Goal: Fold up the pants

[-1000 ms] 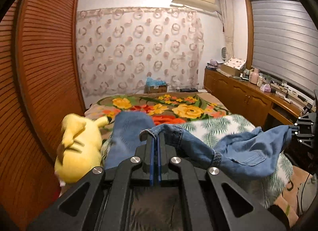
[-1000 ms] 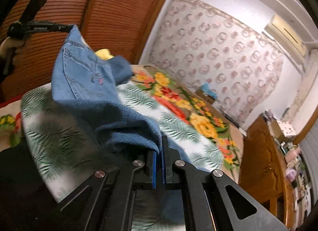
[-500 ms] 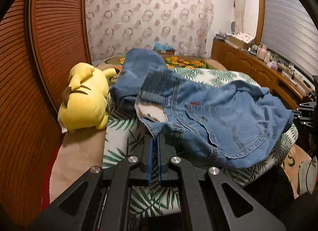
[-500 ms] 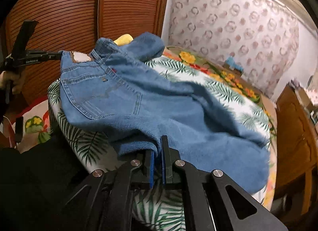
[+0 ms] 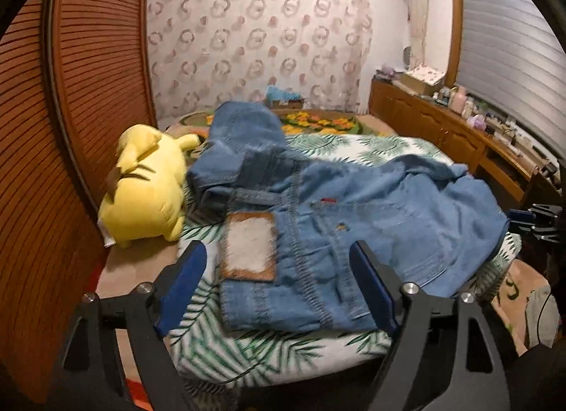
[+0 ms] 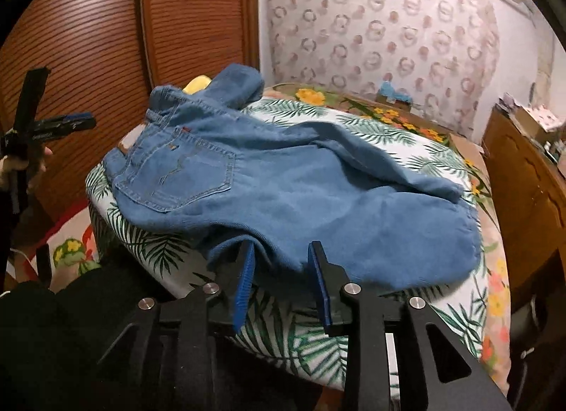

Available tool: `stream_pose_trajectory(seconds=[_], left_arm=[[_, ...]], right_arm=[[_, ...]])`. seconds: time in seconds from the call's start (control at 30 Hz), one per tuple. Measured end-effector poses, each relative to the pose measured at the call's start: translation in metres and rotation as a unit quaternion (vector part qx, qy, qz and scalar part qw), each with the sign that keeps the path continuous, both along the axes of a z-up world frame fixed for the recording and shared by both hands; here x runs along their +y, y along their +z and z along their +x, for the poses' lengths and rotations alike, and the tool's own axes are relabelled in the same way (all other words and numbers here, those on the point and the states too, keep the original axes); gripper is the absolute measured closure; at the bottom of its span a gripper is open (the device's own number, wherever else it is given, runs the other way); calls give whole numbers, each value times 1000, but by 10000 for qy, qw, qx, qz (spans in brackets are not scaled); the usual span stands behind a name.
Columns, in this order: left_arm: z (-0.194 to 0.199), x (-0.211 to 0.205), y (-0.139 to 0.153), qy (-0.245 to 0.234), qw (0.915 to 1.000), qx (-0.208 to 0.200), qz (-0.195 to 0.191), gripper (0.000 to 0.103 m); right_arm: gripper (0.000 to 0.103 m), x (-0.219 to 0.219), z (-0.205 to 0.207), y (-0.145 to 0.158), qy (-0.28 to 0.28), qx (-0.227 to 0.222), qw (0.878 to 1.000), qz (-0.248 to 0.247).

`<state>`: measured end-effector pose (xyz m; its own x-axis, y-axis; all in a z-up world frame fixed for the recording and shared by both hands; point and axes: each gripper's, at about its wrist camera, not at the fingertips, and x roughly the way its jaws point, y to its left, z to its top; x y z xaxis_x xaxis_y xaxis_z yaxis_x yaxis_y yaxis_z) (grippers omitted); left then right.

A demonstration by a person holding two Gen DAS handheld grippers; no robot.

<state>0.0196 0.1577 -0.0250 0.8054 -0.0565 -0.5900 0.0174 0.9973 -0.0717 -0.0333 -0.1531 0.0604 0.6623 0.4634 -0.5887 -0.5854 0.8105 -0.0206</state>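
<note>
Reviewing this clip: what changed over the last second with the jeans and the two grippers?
Both grippers let go. The left gripper and right gripper, earlier shut on the jeans and holding them up, now stand open. The jeans dropped and lie spread on the leaf-print cover, waistband patch up. The yellow plush stayed beside them.

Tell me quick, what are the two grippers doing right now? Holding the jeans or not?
Left gripper: open, holding nothing; the jeans lie on the bed between its fingers.
Right gripper: open, holding nothing; the jeans' edge sits loose between its fingers.
</note>
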Motion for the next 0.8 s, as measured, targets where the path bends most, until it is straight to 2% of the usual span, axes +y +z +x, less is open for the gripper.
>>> stream_pose_trajectory(seconds=[0.2,0.37,0.57,0.8], left_arm=[[22,-34,-12,-221,9996,9,-155,19],[44,-65,-26,-391,9991,111,-137,20],[56,-97,-42,-735,9969,240,-146,20],[67,-114,-67,-922,9943,517,-136,20]], right_arm=[[61,-27,0,5,-526,-214,9981,242],[60,-46,6,-4,-1087,-294,9935,152],[60,-71,16,-27,-1576,-95,9873,188],[60,-103,44,-46,-1956,298,9788,524]])
